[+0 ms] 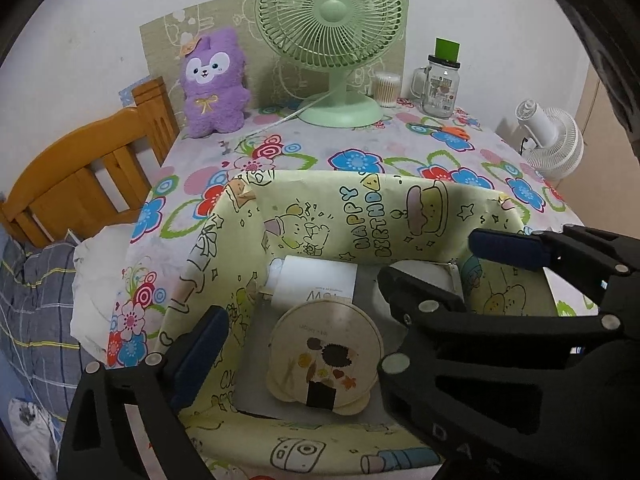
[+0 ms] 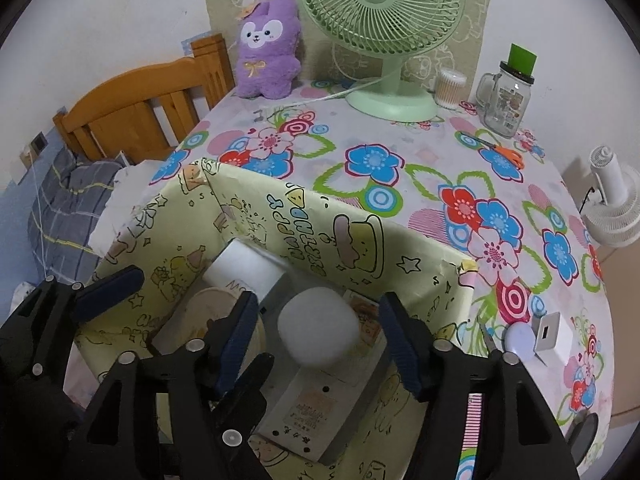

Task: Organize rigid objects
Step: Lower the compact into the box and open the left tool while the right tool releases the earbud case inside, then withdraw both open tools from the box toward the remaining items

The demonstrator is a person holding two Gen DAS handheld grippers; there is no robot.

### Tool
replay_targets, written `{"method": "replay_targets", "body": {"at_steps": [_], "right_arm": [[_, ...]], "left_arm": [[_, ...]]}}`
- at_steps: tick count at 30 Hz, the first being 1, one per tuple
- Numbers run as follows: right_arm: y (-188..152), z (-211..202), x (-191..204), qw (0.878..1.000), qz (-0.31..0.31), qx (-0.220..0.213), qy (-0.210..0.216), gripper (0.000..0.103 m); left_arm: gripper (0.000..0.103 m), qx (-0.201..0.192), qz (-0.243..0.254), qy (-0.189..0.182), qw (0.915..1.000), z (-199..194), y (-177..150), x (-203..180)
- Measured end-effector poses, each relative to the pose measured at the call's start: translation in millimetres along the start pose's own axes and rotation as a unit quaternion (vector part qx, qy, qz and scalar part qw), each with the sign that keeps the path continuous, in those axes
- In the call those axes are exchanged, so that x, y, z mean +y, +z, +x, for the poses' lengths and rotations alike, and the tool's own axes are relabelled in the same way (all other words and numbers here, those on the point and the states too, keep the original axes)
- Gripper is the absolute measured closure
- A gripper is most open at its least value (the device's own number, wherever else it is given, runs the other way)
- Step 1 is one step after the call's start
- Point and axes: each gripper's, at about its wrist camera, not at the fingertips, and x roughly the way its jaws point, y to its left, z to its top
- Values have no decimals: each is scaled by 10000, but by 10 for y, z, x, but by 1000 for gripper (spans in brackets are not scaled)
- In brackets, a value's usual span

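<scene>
A yellow birthday-print box [image 1: 360, 208] [image 2: 360, 240] stands on the flowered table. It holds a round cream tin [image 1: 324, 356] [image 2: 208, 304], a white box [image 1: 316, 284] [image 2: 244, 268], a white rounded object [image 2: 318, 326] and a flat white box [image 2: 316, 416]. My left gripper [image 1: 348, 296] is open over the tin; its fingers also show in the right wrist view [image 2: 108, 286]. My right gripper [image 2: 320, 340] is open, its fingers either side of the white rounded object, apart from it; it also shows in the left wrist view [image 1: 508, 248].
A white charger [image 2: 552, 332] and a small round white item [image 2: 520, 340] lie right of the box. At the back stand a green fan [image 2: 388, 32], purple plush [image 2: 268, 48], glass jar [image 2: 506, 96], swab tub [image 2: 450, 88] and orange scissors [image 2: 500, 150]. A wooden headboard [image 1: 88, 172] is left.
</scene>
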Motion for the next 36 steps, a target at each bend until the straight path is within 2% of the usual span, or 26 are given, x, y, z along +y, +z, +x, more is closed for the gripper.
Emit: {"method": "replay_targets", "body": {"at_steps": [5,12,23,36], "right_arm": [[-43,-178,-24,9996,-22,-209,-165,24],[-122,-434,-110,9982,33,-485,-350,20],[-244,-716,-222,9958,98,-732,-541,15],[-411,-1015,-475,9902,379,-972,-926,14]], "left_arm": [[3,-127,77,-49,9999,-122,-4,-82],[0,-320,163,-12,9994,-308,-16,-220],[0,-469,221,-18,9987,-494,-36,-422],[0,-643,408,-107,9970,-668,-39,-738]]}}
